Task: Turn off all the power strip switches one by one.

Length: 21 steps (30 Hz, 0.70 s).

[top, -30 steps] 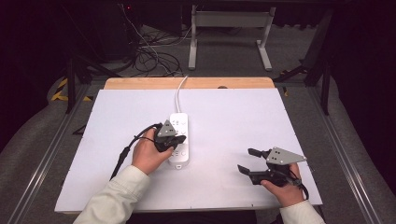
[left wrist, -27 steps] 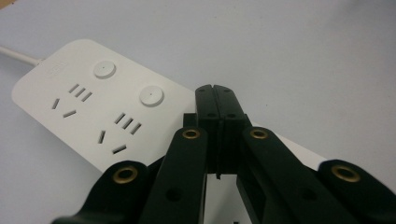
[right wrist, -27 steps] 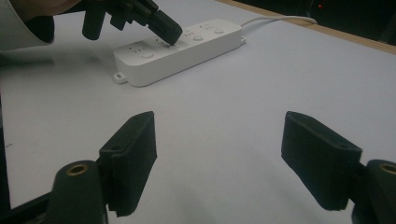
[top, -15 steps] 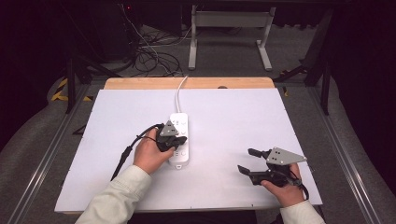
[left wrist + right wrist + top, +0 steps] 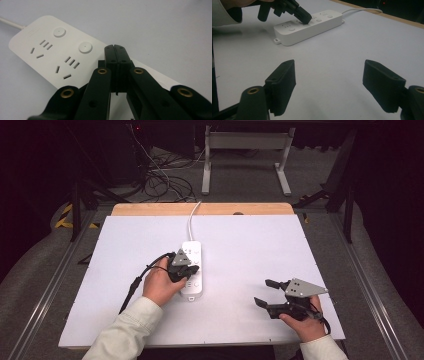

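**Left jaws closed on power strip top; right gripper idle, jaws apart**

Your left gripper [image 5: 186, 268] sits over the middle of the white power strip [image 5: 192, 270], which lies lengthwise near table centre, its cord [image 5: 191, 217] running off toward the wooden far edge [image 5: 200, 209]. In the left gripper view the two jaws are pressed flat together w/ nothing between them, tips down at the strip's top face [image 5: 50, 47], just past the second round button [image 5: 85, 47]. Whether the tips actually touch the surface: can't tell, the jaws themselves cover the contact spot. The strip's near half is hidden behind the jaw linkage in that view. Two buttons and two socket groups are readable; the rest is cut off.

In the right gripper view the left gripper [image 5: 303, 16] meets the strip [image 5: 309, 25] beside a button on its top. Which button is under it can't be made out, as the tip blocks it.

Your right gripper [image 5: 267, 292] is well apart from the strip, low over bare white table [image 5: 250, 245] at the near right. Jaws stand wide apart, holding nothing. Your right hand [image 5: 306, 322] is partly cut off by the bottom edge in the high view. Your left hand [image 5: 160, 285] covers the gripper's handle.
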Each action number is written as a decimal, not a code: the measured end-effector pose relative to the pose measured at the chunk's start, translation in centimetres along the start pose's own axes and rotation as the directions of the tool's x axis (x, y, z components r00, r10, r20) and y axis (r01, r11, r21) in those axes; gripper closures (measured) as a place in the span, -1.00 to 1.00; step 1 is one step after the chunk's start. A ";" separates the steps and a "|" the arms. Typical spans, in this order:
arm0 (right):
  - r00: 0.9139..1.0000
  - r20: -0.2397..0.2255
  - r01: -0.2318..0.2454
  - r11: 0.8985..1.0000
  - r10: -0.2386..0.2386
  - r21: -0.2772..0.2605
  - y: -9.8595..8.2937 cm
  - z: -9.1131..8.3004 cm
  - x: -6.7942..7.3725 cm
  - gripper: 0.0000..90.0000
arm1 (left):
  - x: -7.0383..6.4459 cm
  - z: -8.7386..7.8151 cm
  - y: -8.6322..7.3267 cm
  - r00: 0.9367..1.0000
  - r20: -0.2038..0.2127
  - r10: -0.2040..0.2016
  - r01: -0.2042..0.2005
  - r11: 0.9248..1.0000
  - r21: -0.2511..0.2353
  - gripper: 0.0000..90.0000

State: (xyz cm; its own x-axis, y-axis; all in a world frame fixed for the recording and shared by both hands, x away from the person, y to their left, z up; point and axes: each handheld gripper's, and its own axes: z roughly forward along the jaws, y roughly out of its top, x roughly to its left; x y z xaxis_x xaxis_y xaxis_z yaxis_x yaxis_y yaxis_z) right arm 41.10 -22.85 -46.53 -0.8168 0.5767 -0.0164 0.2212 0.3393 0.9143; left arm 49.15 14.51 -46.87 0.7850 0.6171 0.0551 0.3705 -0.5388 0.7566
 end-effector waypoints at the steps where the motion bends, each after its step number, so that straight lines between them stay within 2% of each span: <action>1: 1.000 -0.001 0.000 1.000 0.000 0.001 0.0 0.0 0.0 -0.39 | 0.0 0.0 0.0 1.000 0.002 -0.002 0.002 1.000 -0.002 1.00; 9: 1.000 -0.001 0.002 1.000 -0.002 0.001 0.0 0.0 0.0 -0.39 | 0.0 0.0 -0.1 1.000 0.001 0.004 -0.004 1.000 -0.008 1.00; 12: 1.000 -0.001 0.000 1.000 0.000 0.000 0.0 0.0 0.0 -0.39 | -0.1 0.1 -0.1 0.999 0.034 -0.008 0.009 1.000 -0.020 1.00; 14: 1.000 -0.001 -0.001 1.000 0.001 0.001 0.0 0.0 0.0 -0.39 | -0.3 0.2 0.1 1.000 0.019 0.008 -0.008 1.000 -0.012 1.00; 17: 1.000 -0.002 -0.001 1.000 0.001 0.000 0.0 0.0 0.0 -0.39 | -0.3 0.2 0.1 1.000 0.021 -0.007 0.007 1.000 -0.011 1.00; 21: 1.000 -0.003 0.000 1.000 0.000 0.000 0.0 0.0 0.0 -0.39 | -0.3 0.2 0.1 1.000 0.019 -0.008 0.008 1.000 -0.011 1.00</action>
State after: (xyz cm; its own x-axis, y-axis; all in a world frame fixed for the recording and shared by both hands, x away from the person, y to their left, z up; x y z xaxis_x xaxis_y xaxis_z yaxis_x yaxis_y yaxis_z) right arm 41.08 -22.85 -46.56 -0.8186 0.5741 -0.0151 0.2213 0.3396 0.9142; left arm 49.03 14.21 -46.95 0.7914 0.6102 0.0369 0.3711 -0.5275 0.7642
